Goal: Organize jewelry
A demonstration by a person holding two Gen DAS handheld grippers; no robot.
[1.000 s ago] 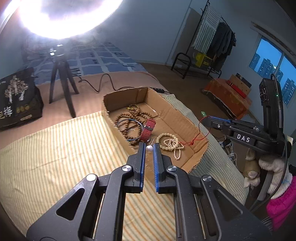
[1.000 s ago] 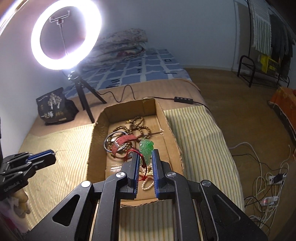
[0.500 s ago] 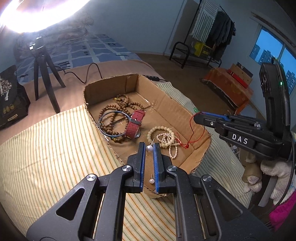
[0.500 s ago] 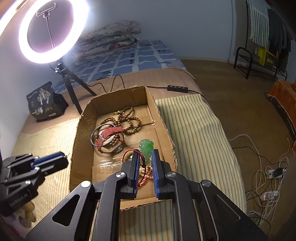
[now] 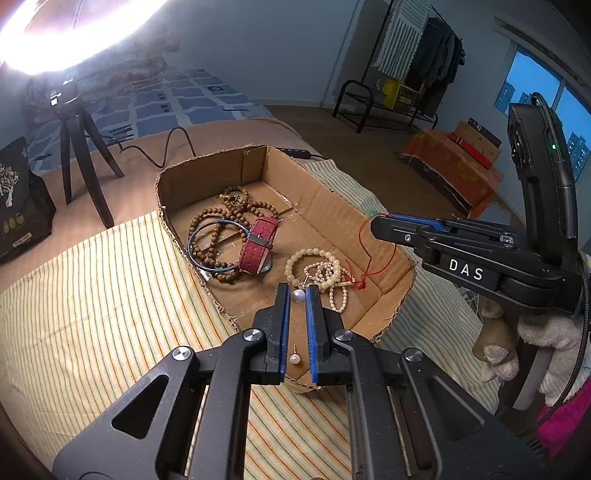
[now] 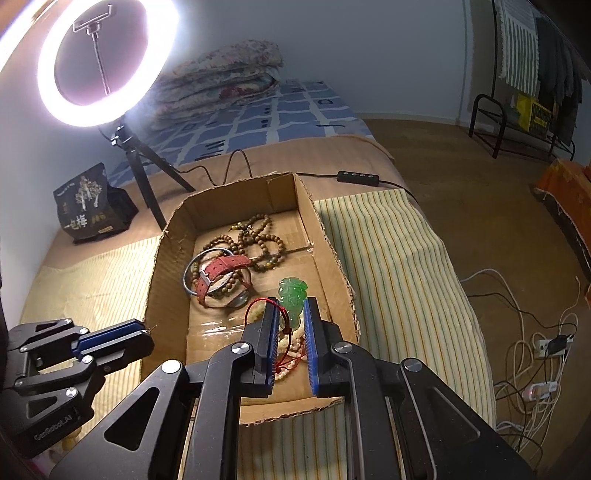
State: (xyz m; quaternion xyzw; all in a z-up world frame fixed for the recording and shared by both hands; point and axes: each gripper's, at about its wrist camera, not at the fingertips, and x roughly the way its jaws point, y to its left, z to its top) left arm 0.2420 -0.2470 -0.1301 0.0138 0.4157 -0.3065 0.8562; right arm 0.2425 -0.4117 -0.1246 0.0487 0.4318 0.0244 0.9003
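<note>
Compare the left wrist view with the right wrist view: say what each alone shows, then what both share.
Only the left wrist view shows the pearl earring pinched in the left gripper, plus a second pearl earring below it.

Only the right wrist view shows the green pendant between the right gripper fingers, and the whole ring light.

Both show the cardboard box, the red watch strap and the wooden beads.

your right gripper [image 6: 290, 325] covers the white bead strands [image 6: 291, 363] in the cardboard box [image 6: 168, 280], so only bits show between its fingers. the ring light [image 5: 66, 33] is blown out and cropped by the left view's edge. the black bag [image 6: 88, 206] print is too small to read.
</note>
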